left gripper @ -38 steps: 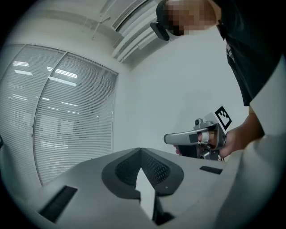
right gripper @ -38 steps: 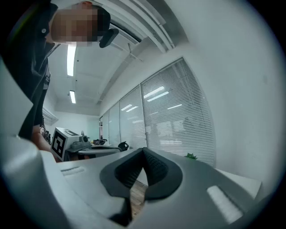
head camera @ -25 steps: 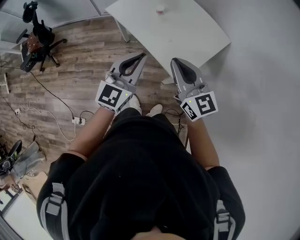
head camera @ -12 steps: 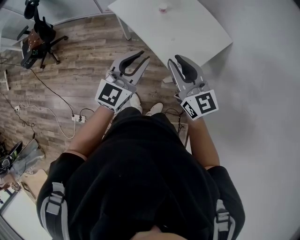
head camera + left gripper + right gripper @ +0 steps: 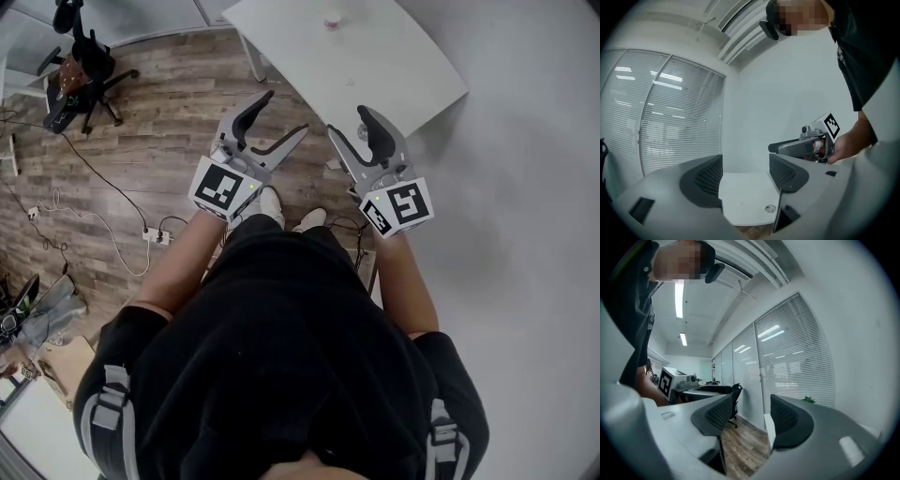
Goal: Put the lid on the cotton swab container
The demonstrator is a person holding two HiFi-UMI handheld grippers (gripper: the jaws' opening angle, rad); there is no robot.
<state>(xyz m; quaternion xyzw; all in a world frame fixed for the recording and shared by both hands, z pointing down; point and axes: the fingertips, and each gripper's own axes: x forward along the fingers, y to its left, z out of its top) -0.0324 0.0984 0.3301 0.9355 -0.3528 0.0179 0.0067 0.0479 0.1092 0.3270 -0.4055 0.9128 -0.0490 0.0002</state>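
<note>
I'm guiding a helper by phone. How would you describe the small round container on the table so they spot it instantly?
Look for the white table standing over the wood-plank floor. On its top sits a small round container, pinkish-white, the only object visible there.

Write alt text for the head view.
Seen from above, a person in black holds a grey two-jaw left gripper and right gripper out in front; their jaws have just been opening and stand apart, empty. Ahead, a white rectangular table on wood-plank floor bears a small round pinkish object.
</note>
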